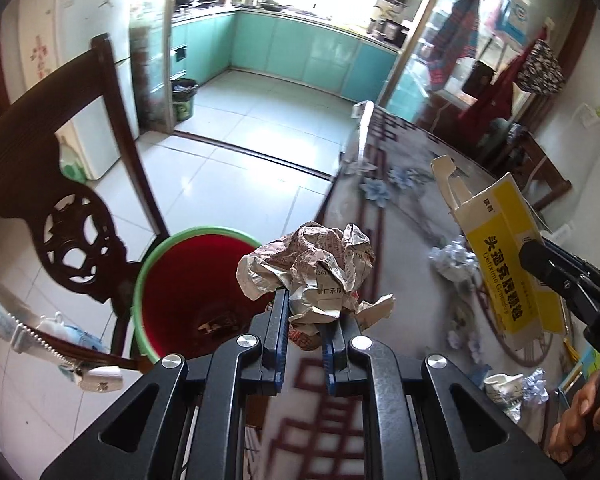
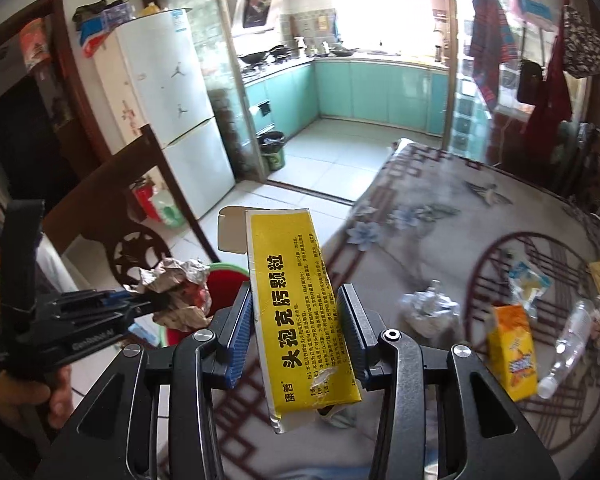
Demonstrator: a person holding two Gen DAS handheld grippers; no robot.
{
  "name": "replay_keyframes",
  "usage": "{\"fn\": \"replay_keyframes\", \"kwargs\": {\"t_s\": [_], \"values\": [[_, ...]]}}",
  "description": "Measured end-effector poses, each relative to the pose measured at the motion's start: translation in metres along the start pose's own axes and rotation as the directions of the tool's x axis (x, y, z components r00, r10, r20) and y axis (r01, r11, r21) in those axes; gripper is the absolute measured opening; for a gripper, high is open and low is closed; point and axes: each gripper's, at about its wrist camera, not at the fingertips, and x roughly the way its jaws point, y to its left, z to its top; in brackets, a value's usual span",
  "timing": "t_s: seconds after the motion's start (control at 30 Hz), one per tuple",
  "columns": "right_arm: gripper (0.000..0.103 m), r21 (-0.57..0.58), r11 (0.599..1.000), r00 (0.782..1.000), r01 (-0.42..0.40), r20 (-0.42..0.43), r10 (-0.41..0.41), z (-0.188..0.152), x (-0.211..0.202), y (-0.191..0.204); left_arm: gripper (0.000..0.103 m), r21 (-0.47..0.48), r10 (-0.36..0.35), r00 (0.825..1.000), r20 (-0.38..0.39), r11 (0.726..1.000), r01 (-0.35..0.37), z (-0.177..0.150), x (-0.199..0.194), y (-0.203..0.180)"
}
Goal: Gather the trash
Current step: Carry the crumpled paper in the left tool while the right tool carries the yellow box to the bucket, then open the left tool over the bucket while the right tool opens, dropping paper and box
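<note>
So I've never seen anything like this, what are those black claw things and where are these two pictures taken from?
There is no robot here. A person holds a hand-operated gripper in each hand, and a wide-angle camera on each one looks forward along its two fingers. So one picture is from the left gripper, the other from the right.

The left gripper is shut on a crumpled ball of printed paper, near a red bin with a green rim that stands on the floor beside a dark wooden chair.

The right gripper is shut on a flattened yellow medicine box.

More trash lies on the patterned tablecloth: a crumpled foil ball, an orange carton, a clear plastic bottle and a plastic wrapper.
</note>
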Motion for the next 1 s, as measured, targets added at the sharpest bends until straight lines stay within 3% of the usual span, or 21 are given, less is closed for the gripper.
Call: {"fn": "replay_keyframes", "kwargs": {"t_s": [0.43,1.0], "values": [[0.040,-0.039,0.996,0.994,-0.086,-0.076,0.083,0.011,0.043,0.044,0.012,-0.100,0.073,0.997,-0.034,0.992,-0.076,0.003,0.015,0.061],[0.040,-0.042,0.994,0.984,-0.098,-0.157,0.090,0.016,0.081,0.062,0.012,-0.132,0.105,0.989,-0.105,0.984,-0.118,0.013,0.048,0.089]]}}
